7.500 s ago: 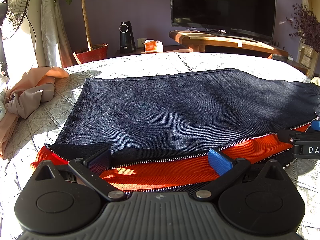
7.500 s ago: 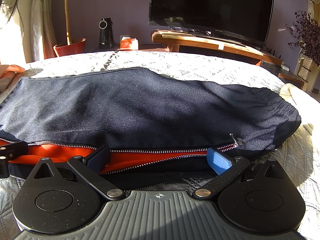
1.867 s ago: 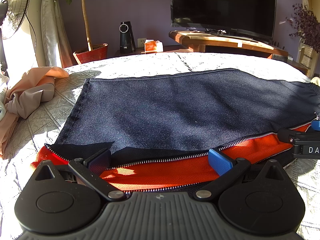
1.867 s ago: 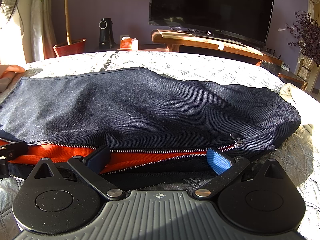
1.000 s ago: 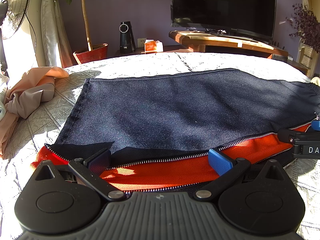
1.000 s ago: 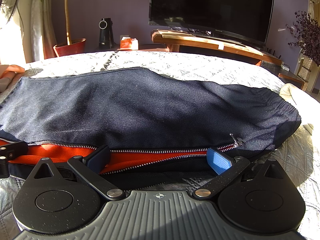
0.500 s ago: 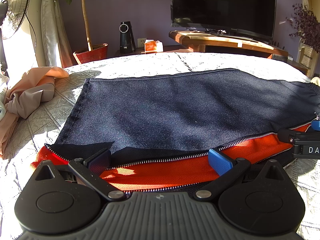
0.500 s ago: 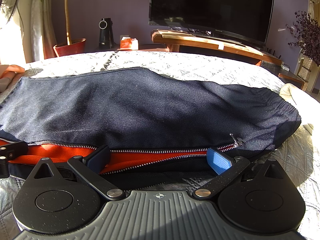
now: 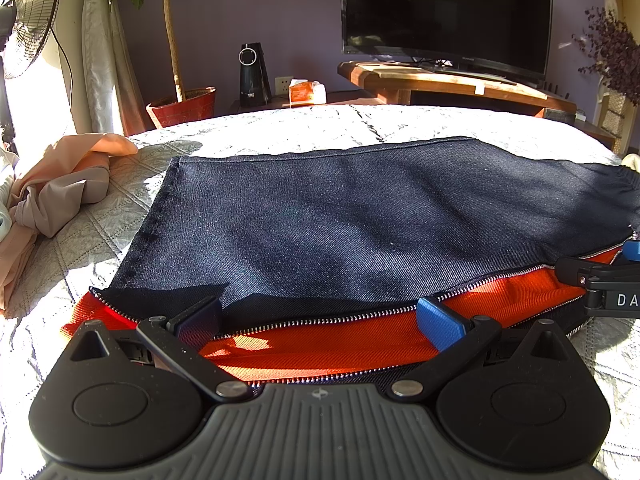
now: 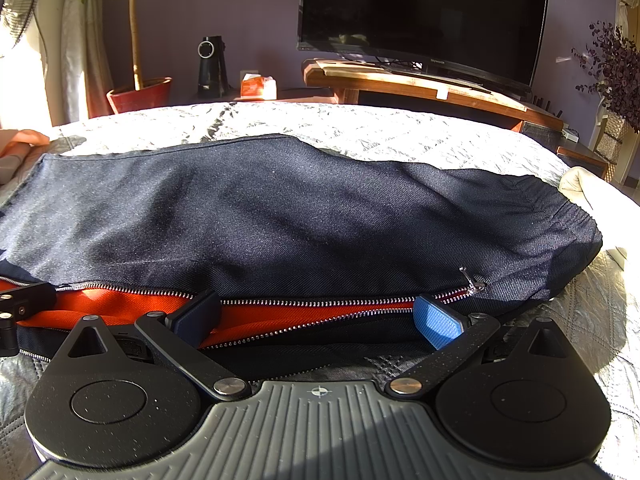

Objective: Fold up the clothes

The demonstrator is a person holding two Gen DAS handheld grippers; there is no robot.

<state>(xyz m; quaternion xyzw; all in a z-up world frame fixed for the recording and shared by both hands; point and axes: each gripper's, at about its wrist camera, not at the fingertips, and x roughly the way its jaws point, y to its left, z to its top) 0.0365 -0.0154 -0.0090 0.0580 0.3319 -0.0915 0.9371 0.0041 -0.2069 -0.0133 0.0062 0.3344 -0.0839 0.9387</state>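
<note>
Left wrist view: we see the navy garment (image 9: 360,216) spread flat across the quilted bed (image 9: 340,124), its long side zipper (image 9: 320,322) undone so the orange lining (image 9: 328,344) shows along the near edge. Our left gripper (image 9: 318,320) sits at that near edge with its fingers (image 9: 438,322) spread wide, one on either side of the open zipper stretch, gripping nothing; whether the pads touch the cloth we cannot tell. To the right of the garment's zipper, the tip of the right gripper enters the view, resting over the orange lining. Left of the garment, a peach-coloured piece of clothing (image 9: 60,184) lies crumpled on the bed, well apart from the navy hem.

In the right wrist view, the right gripper (image 10: 318,318) is likewise at the garment's (image 10: 300,216) near edge, close to the zipper pull (image 10: 470,280), which lies just beyond the right-hand blue finger (image 10: 436,322). These fingers are also wide apart and hold nothing. The elastic waistband end (image 10: 568,216) of the garment lies to the right, near a pale cloth (image 10: 588,184) at the bed's edge. Beyond the garment, past the bed, stand a television (image 10: 416,16) on a wooden stand (image 10: 420,84) and a potted plant (image 10: 136,96).
</note>
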